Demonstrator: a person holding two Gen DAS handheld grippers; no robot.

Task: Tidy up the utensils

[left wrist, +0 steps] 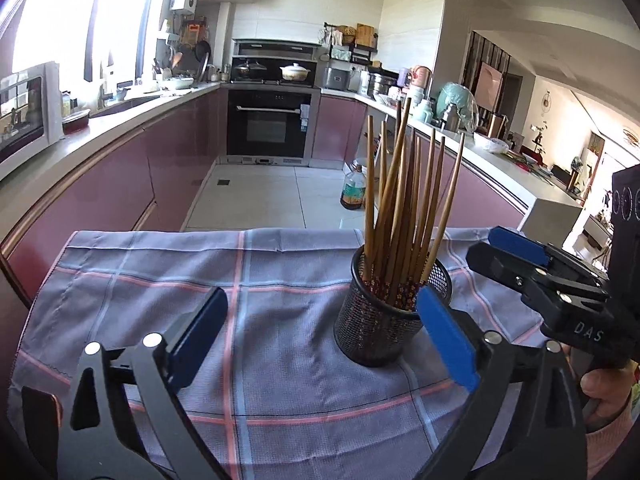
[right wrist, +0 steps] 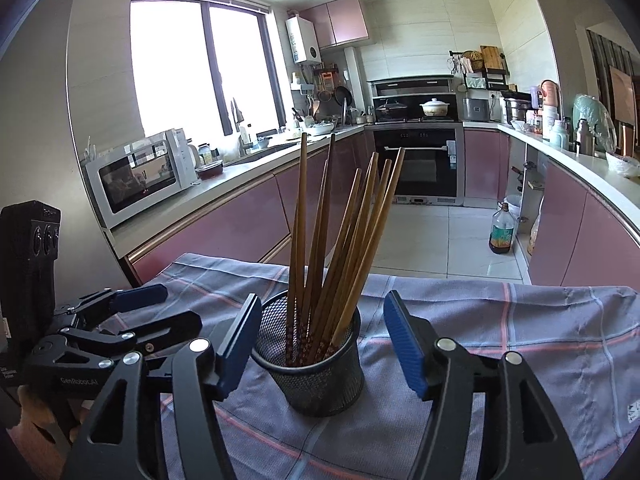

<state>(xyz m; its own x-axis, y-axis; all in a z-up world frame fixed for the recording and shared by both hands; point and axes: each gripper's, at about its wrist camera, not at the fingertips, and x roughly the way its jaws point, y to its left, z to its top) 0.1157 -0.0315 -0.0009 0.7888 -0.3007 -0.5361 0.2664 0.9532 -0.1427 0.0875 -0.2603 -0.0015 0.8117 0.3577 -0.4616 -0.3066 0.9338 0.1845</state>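
Chopsticks (right wrist: 340,240): a bundle of brown wooden sticks with patterned lower ends, standing upright and fanned out, all inside one holder.

Mesh holder (right wrist: 316,376): black wire cup, round, upright, resting on the cloth toward the near middle of the table.

Checked cloth (right wrist: 500,340): grey-blue with pink and pale blue lines, spread over the table and hanging past its far edge; creased in places.

Right gripper (right wrist: 320,344): black frame, blue pads, fingers spread wide with the mesh holder standing between them. Whether either pad touches the cup cannot be told. The same tool shows at the right edge of the left wrist view (left wrist: 512,248), held in a hand with a pink cuff.

Left gripper (left wrist: 320,336): same make, fingers wide apart, nothing between them but cloth; its right pad (left wrist: 448,336) lies just in front of the holder (left wrist: 384,320).

Surroundings: pink-fronted cabinets along both walls; microwave (right wrist: 140,172) on the left counter; oven (right wrist: 420,160) at the far end with a white lidded pot (right wrist: 434,106) above; oil bottle (right wrist: 502,232) on the tiled floor.
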